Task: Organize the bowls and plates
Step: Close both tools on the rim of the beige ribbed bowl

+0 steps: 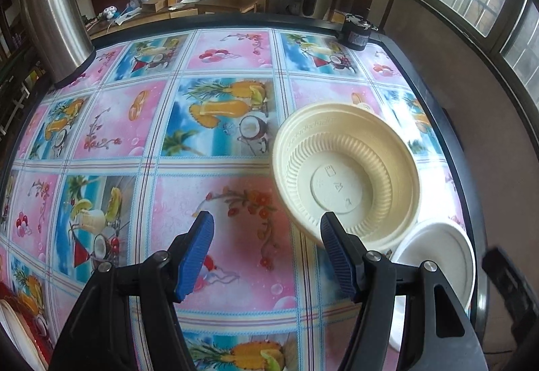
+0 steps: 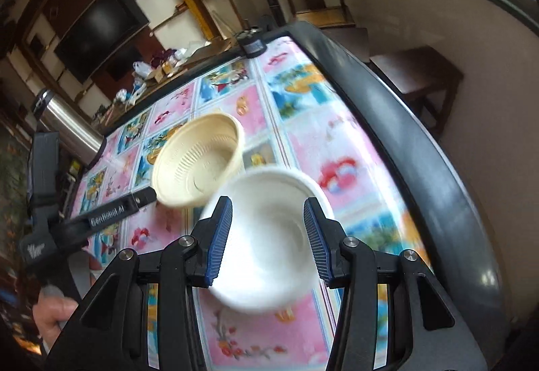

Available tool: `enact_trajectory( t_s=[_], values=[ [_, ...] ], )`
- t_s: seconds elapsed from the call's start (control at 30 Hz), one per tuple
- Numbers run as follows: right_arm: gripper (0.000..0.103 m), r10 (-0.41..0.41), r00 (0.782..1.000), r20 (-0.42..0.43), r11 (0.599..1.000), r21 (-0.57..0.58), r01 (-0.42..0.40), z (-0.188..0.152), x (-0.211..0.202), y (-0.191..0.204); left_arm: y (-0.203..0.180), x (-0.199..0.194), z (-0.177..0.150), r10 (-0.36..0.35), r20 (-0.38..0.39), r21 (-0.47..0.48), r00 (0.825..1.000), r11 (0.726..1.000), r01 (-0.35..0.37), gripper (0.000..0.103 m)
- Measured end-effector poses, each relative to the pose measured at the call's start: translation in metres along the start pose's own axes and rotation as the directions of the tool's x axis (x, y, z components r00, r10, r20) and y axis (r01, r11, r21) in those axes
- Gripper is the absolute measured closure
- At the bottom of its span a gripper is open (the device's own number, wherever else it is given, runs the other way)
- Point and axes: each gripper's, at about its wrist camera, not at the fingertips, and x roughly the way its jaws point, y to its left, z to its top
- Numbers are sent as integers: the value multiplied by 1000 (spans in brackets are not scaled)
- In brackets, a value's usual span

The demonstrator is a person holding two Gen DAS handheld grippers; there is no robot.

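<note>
The table (image 1: 235,303) carries a fruit-print cloth. The cream bowl (image 1: 347,175) sits at 2 o'clock, tilted, its rim beside the left gripper (image 1: 266,256), whose fingers are spread and empty. The white bowl (image 2: 269,236) lies between the parted fingers of the right gripper (image 2: 267,236); a grasp I cannot tell.

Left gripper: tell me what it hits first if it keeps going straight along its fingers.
Probably the bare tablecloth between the open left gripper fingers; the cream bowl sits just right of that line, by the right fingertip, though depth is unclear.
</note>
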Motion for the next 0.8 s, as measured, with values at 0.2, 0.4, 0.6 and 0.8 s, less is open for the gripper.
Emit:
enact_trajectory(
  t_s=[0.2, 0.4, 0.6, 0.8],
  values=[
    [59, -3, 991, -132, 1000, -18, 1, 44, 71, 10, -8, 20, 15, 12, -25, 6, 1000, 1000, -12, 37],
    [60, -14, 985, -174, 999, -46, 6, 51, 111, 12, -13, 41, 19, 41, -46, 23, 998, 999, -40, 37],
    [93, 36, 985, -170, 996, -80, -50, 44, 116, 19, -9, 52, 14, 74, -82, 12, 994, 997, -73, 85],
    [93, 65, 984, -164, 994, -81, -79, 37, 107, 26, 1, 46, 4, 77, -83, 6, 994, 997, -77, 85]
  ],
)
